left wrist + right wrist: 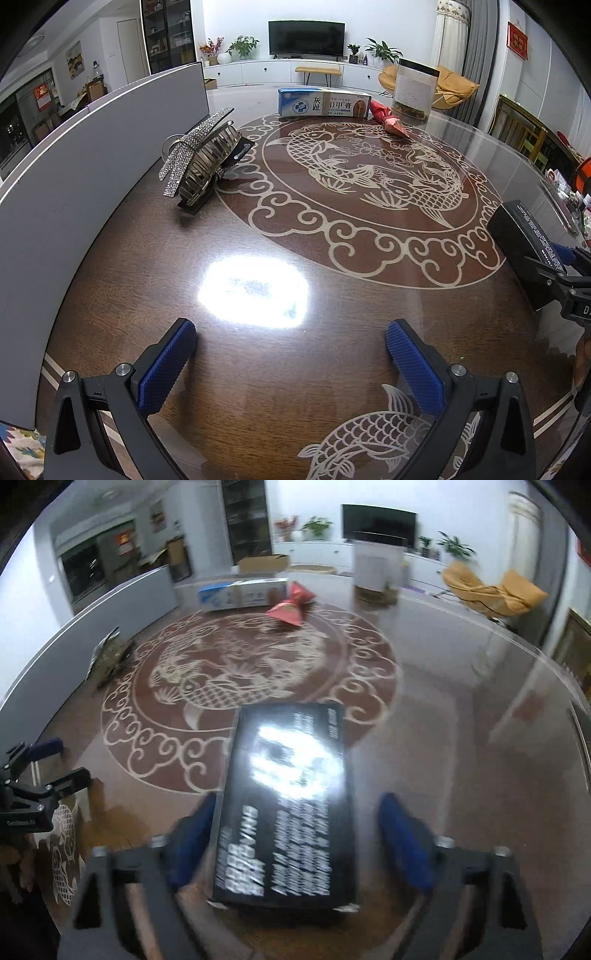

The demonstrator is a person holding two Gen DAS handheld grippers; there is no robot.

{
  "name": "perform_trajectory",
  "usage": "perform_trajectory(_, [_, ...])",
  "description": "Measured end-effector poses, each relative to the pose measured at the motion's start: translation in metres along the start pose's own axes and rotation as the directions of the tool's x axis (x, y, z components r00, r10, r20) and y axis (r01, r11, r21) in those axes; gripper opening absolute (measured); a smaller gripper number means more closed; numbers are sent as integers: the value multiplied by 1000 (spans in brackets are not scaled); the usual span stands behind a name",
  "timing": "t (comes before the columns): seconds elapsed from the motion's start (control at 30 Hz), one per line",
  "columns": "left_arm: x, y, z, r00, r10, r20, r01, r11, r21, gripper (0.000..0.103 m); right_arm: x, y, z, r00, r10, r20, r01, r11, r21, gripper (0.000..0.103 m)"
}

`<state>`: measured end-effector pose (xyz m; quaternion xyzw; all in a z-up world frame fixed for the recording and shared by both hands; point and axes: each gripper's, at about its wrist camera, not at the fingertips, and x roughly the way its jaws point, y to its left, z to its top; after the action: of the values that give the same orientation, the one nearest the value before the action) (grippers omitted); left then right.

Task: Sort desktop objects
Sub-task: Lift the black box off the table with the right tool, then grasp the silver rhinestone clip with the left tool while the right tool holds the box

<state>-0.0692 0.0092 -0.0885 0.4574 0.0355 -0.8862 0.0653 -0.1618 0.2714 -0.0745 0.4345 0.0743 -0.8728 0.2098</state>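
Table (332, 295), right-wrist-only black box top (291, 805)

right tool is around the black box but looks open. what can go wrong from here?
1. The right tool straddles the black box with a gap on the right side; closing off-centre could skew it or let it slip.
2. The view is motion-blurred: closing while moving may shove the box across the glossy table.
3. The left tool sits nearby; a leftward move risks collision.

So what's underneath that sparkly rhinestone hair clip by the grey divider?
The rhinestone hair clip lies across a tilted gold ribbed hair claw, which rests on a black card on the table. Most of the card is covered, so anything else beneath cannot be seen.
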Motion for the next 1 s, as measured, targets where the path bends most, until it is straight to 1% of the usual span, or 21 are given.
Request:
perform_trajectory(0.1, [0,0,0,1000,0,0,0,1000,0,103,9,1,8,1000,-5,-5,5,1000,4,96])
perform_trajectory(0.17, [0,0,0,1000,0,0,0,1000,0,103,17,8,12,1000,-11,-17,11,1000,-17,97])
perform_trajectory(0.3, [0,0,1,1000,0,-3,0,1000,2,103,22,18,10,998,-44,-35,42,998,-53,102])
perform_trajectory(0.37, [2,0,5,999,-8,-36,9,1000,16,103,24,19,9,998,-47,-38,45,998,-50,103])
perform_trajectory(0.4, [4,1,11,997,-13,-71,15,1000,27,103,23,18,9,998,-48,-38,46,998,-50,103])
perform_trajectory(0.43, [4,3,17,997,-15,-81,19,999,47,103,23,18,9,998,-48,-38,46,998,-49,103])
perform_trajectory(0.47, [4,3,24,997,-11,-72,17,997,74,103,23,19,9,998,-48,-38,46,998,-50,103])
perform_trajectory(0.53, [2,6,46,999,33,-26,-29,991,132,103,24,19,9,998,-48,-38,46,998,-50,103])
perform_trajectory(0.57, [4,10,59,999,53,-12,-51,989,140,103,23,18,9,998,-48,-38,46,998,-50,103])
perform_trajectory(0.63, [5,25,89,998,61,36,-64,991,120,103,23,18,9,998,-48,-38,46,998,-50,103])
perform_trajectory(0.7, [12,41,112,998,34,60,-39,996,75,103,23,18,9,998,-48,-38,46,998,-50,103])
perform_trajectory(0.77, [27,58,131,998,-47,35,46,999,21,103,23,18,9,998,-47,-38,46,998,-50,103])
perform_trajectory(0.83, [45,68,143,991,-132,-2,132,991,-16,103,23,18,9,998,-47,-38,45,998,-50,103])
perform_trajectory(0.87, [52,72,145,987,-158,-17,158,987,-25,103,23,18,9,998,-47,-38,45,998,-50,103])
perform_trajectory(0.9, [58,73,147,987,-162,-17,162,987,-22,103,24,19,9,998,-47,-38,46,998,-50,103])
perform_trajectory(1.0, [65,69,150,992,-124,-12,124,992,9,103,23,18,9,998,-47,-38,45,998,-50,103])
